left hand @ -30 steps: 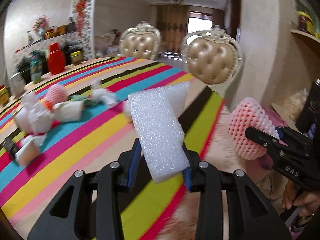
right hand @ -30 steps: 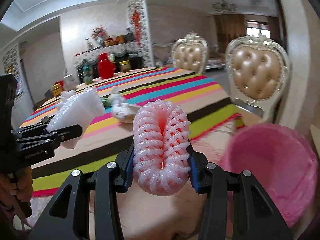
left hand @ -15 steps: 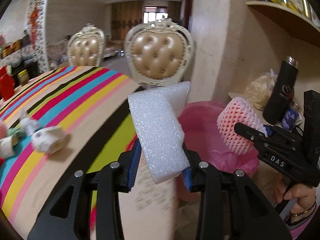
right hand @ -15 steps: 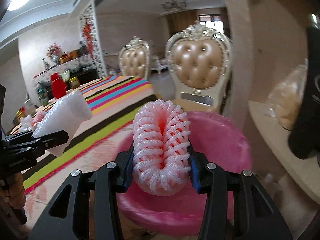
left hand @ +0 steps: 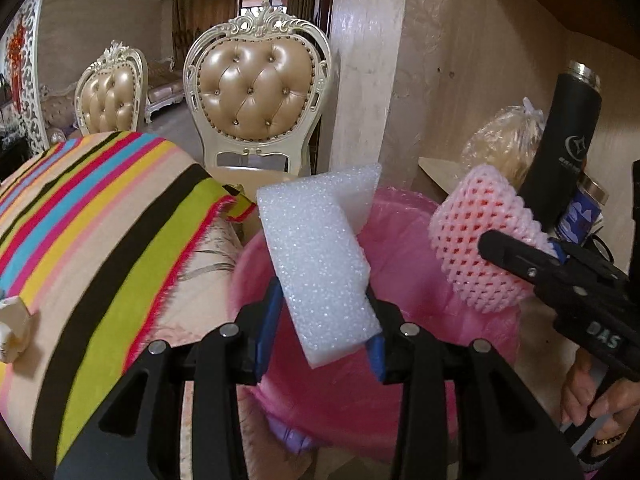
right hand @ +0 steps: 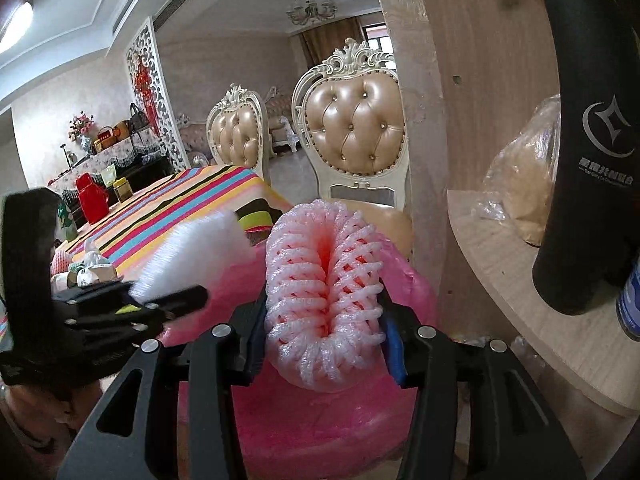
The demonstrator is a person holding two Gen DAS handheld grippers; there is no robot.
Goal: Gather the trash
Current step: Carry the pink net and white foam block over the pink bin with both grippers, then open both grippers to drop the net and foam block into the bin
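My left gripper has the foam block between its jaws, over the bin. To its right, my right gripper has the foam net sleeve over the same bin. The worktop lies left of the bin, a chair behind, a shelf with a flask to the right.

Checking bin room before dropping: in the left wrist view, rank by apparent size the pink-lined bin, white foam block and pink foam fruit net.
1. pink-lined bin
2. white foam block, though nearness inflates it
3. pink foam fruit net

"DAS" on the right gripper.
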